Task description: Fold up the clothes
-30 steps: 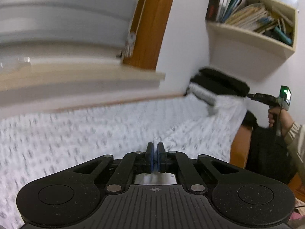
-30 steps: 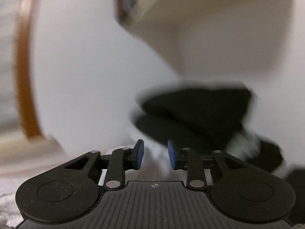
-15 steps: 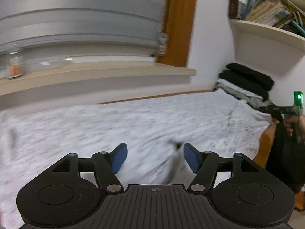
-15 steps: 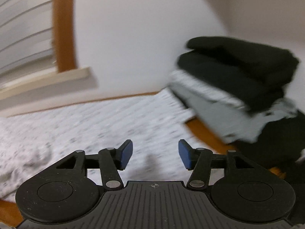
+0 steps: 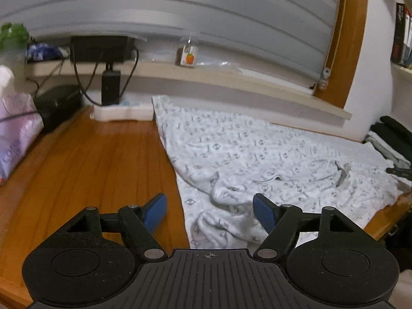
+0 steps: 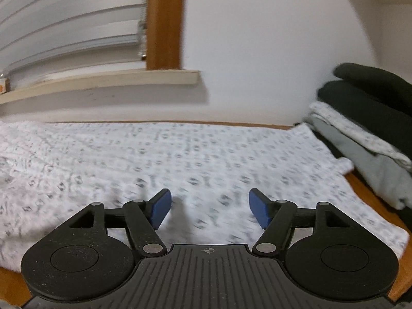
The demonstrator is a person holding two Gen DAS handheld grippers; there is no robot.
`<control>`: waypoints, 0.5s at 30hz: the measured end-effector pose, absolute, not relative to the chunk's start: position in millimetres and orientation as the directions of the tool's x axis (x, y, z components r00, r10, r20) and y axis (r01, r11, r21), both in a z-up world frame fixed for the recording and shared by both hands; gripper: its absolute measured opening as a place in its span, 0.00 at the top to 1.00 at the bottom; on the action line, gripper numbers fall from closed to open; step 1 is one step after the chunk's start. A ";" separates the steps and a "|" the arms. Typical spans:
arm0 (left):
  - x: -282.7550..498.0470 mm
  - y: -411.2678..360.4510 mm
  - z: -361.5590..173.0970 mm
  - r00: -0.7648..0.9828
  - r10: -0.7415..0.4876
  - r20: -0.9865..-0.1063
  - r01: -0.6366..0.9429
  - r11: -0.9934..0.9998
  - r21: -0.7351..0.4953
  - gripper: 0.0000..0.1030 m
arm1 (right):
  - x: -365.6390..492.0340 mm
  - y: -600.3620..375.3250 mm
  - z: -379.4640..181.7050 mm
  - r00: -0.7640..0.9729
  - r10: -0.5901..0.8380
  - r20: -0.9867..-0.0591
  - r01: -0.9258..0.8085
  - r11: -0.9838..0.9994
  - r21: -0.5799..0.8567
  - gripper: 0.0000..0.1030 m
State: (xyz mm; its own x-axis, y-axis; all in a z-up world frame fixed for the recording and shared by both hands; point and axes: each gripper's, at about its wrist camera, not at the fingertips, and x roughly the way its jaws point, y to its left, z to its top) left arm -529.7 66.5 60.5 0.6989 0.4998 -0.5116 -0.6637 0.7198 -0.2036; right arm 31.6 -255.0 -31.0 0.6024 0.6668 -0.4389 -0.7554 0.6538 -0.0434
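A white garment with a small grey print [image 5: 257,154] lies spread on the wooden surface [image 5: 90,159]; its near left corner is bunched and rumpled. My left gripper [image 5: 209,212] hovers above that bunched corner, its jaws opening, nothing pinched between the blue pads. In the right wrist view the same garment [image 6: 180,159] stretches flat. My right gripper [image 6: 208,208] hangs over its near right part, jaws opening too, with only cloth below them.
A stack of folded clothes, black on top and grey and white below [image 6: 368,128], sits at the right end. A black box with cables [image 5: 99,49], a white block [image 5: 123,112] and a pale plastic bag [image 5: 13,128] stand at the left. A window ledge [image 5: 231,82] runs behind.
Both grippers went from nearly shut to wide apart. The left view swung left, bringing the bare wood and the garment's left edge into sight. The right view dropped from the wall onto the garment.
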 end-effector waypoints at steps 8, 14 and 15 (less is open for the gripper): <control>-501.2 82.4 50.4 0.722 0.416 -0.553 -0.600 0.774 -0.201 0.59 | 11.3 -229.1 -37.3 0.585 0.678 -0.444 -0.794 0.592 -0.141 0.31; -500.0 87.3 67.4 0.731 0.495 -0.469 -0.628 0.757 -0.181 0.92 | 7.7 -229.8 -35.8 0.573 0.694 -0.435 -0.803 0.582 -0.130 0.31; -505.4 90.7 74.5 0.739 0.512 -0.438 -0.638 0.741 -0.210 0.92 | 6.4 -230.4 -33.8 0.571 0.698 -0.433 -0.805 0.580 -0.126 0.31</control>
State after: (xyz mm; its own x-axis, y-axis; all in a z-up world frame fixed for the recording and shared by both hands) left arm -505.4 90.7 74.5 0.7389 0.5123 -0.4377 -0.6381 0.7407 -0.2101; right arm 6.4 -230.4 -33.8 0.5707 0.6977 -0.4331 -0.8048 0.5801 -0.1261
